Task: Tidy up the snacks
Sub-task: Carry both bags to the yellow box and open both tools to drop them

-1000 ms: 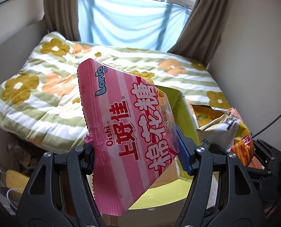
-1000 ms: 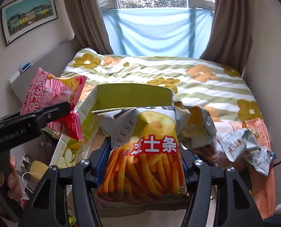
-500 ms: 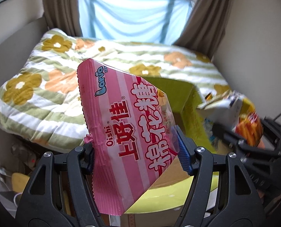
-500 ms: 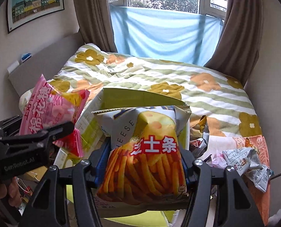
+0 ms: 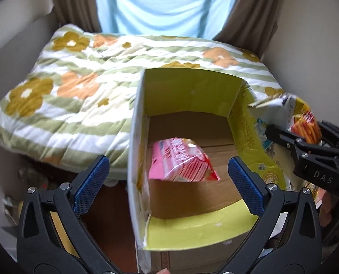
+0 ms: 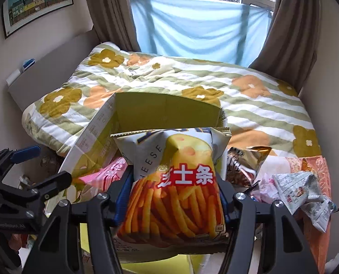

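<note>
My left gripper [image 5: 168, 181] hangs over an open cardboard box [image 5: 187, 96] with yellow-green flaps; its jaws are opening wide with nothing pressed between them. Below them the pink marshmallow bag [image 5: 180, 163] lies loose inside the box. In the right wrist view my right gripper [image 6: 174, 202] is shut on a cheese-stick snack bag [image 6: 177, 182], held upright at the box's right side. That bag [image 5: 303, 125] and the right gripper [image 5: 295, 141] also show at the right edge of the left wrist view. The left gripper [image 6: 39, 166] sits at the lower left of the right wrist view.
The box stands against a bed with a flowered striped quilt [image 6: 192, 86]. Several loose snack packets [image 6: 304, 191] lie on the bed to the right of the box, among them a brown one [image 6: 244, 162]. Curtains and a blue sheet [image 6: 199, 29] back the bed.
The left gripper has let go of the pink marshmallow bag, which dropped into the box, and its jaws spread wide. Both grippers sank toward the box; the right one still grips the cheese-stick bag.
</note>
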A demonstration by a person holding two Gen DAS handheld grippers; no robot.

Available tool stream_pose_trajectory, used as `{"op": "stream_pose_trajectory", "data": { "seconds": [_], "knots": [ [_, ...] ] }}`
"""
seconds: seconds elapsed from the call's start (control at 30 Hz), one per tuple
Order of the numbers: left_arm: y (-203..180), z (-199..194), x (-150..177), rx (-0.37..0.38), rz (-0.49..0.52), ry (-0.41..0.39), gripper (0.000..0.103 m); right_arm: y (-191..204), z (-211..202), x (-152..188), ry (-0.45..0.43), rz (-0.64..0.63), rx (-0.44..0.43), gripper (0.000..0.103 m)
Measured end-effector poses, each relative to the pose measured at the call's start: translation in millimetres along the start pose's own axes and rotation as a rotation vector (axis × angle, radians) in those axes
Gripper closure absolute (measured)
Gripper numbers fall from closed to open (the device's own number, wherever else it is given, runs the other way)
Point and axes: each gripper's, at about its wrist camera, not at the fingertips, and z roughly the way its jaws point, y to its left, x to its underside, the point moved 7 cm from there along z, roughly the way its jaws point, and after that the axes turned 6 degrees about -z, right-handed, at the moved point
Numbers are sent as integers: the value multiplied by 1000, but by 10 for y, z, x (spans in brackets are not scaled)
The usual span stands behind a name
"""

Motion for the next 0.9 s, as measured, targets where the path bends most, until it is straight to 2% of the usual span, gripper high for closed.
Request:
{"op": "stream_pose_trajectory", "data": {
  "seconds": [0.13,0.17,0.23,0.27,0.57,0.73,0.9],
  "knots": [
    [166,-33,64,-14,-44,3,0,120,132,57,41,-18,-39,44],
    [199,-35,78,-17,-53,5,0,137,166,76,48,-21,-39,40],
    [249,-41,91,-16,-65,8,0,174,203,99,33,-8,-62,17],
    [267,-51,107,-16,-68,8,0,176,194,116,16,1,-69,0],
    [217,-171,144,-12,-39,-8,0,204,-15,155,-18,-14,-44,0],
    [114,-311,94,22,-22,-39,0,137,-298,124,-70,18,-31,0],
    [-101,-438,41,79,18,-71,0,-38,-667,177,-113,65,31,0]
  ]
}}
